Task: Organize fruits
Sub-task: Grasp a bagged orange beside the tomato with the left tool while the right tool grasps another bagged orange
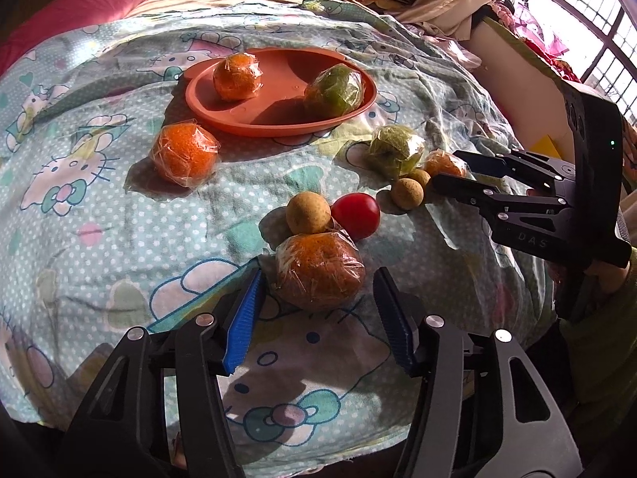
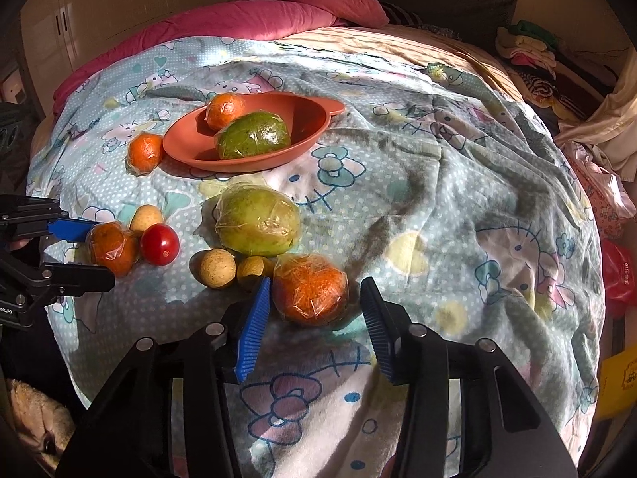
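Note:
My left gripper (image 1: 318, 273) straddles a plastic-wrapped orange (image 1: 320, 271) on the cartoon bedsheet, with narrow gaps at both blue pads, so it is open. My right gripper (image 2: 315, 279) likewise flanks another wrapped orange (image 2: 310, 288) without pressing it. Each gripper also shows in the other's view: the right gripper (image 1: 445, 167) and the left gripper (image 2: 101, 251). A red-brown plate (image 1: 286, 79) holds a wrapped orange (image 1: 237, 75) and a wrapped green fruit (image 1: 334, 89). Loose on the sheet lie an orange (image 1: 185, 159), a green fruit (image 2: 258, 221), a red tomato (image 1: 355, 215) and small tan fruits (image 2: 217, 268).
The fruits lie on a bed covered by a rumpled patterned sheet (image 2: 438, 199). A pink quilt (image 2: 247, 20) is bunched at the far end. Piled clothes (image 2: 529, 51) sit at the right, and a window (image 1: 577, 12) lets in sun. A wardrobe (image 2: 99, 12) stands behind.

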A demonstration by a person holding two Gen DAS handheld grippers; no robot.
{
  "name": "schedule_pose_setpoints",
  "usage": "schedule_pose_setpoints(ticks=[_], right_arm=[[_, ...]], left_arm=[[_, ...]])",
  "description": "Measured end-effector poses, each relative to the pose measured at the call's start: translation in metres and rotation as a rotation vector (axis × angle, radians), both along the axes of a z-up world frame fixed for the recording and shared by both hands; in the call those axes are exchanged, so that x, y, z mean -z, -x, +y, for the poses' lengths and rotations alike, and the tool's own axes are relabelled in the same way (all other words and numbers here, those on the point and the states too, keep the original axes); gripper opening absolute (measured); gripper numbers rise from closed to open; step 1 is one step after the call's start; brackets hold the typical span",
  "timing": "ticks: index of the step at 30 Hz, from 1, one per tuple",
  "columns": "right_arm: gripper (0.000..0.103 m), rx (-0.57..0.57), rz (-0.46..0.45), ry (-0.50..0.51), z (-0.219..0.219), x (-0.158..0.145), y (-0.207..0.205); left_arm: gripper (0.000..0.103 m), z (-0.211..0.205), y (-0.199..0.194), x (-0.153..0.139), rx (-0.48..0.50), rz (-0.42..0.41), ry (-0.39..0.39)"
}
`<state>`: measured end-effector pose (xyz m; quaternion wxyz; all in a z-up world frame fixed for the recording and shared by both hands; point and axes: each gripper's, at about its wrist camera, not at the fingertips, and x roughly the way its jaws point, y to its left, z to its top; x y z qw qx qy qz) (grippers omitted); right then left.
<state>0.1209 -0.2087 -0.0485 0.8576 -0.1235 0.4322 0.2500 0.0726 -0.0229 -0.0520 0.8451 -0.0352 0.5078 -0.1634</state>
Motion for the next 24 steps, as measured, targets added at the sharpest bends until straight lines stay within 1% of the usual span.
schedule_pose_setpoints(ticks=[8, 9, 10, 11, 13, 14, 24], right_arm=[[0.040, -0.003, 0.024, -0.033, -0.0018, 0.0026, -0.0063], [0.040, -0.002, 0.027, -0.037, -0.0022, 0.0030, -0.0071], [0.038, -0.001, 0.029, -0.040, -0.0024, 0.0035, -0.0075], [0.037, -0.001, 0.031, -0.044, -0.0028, 0.0036, -0.0076], [0.037, 0.003, 0.031, -0.051, -0.0038, 0.0036, -0.0070], [0.037, 0.005, 0.031, -0.053, -0.0039, 0.0033, -0.0068], [0.037, 0.026, 0.024, -0.069, -0.0078, -0.0011, -0.0022]], left_arm=[[0.048, -0.0013, -0.0009, 0.0000, 0.004, 0.000, 0.002], [0.047, -0.0011, -0.0007, 0.0001, 0.003, 0.000, 0.002], [0.042, -0.0011, -0.0008, 0.0002, 0.004, 0.001, 0.003], [0.040, -0.0013, -0.0011, 0.0004, 0.004, 0.002, 0.003], [0.040, -0.0011, -0.0019, 0.0012, 0.003, 0.005, 0.006], [0.038, -0.0009, -0.0022, 0.0013, 0.004, 0.005, 0.006], [0.036, -0.0002, -0.0023, 0.0012, 0.006, 0.005, 0.012]])
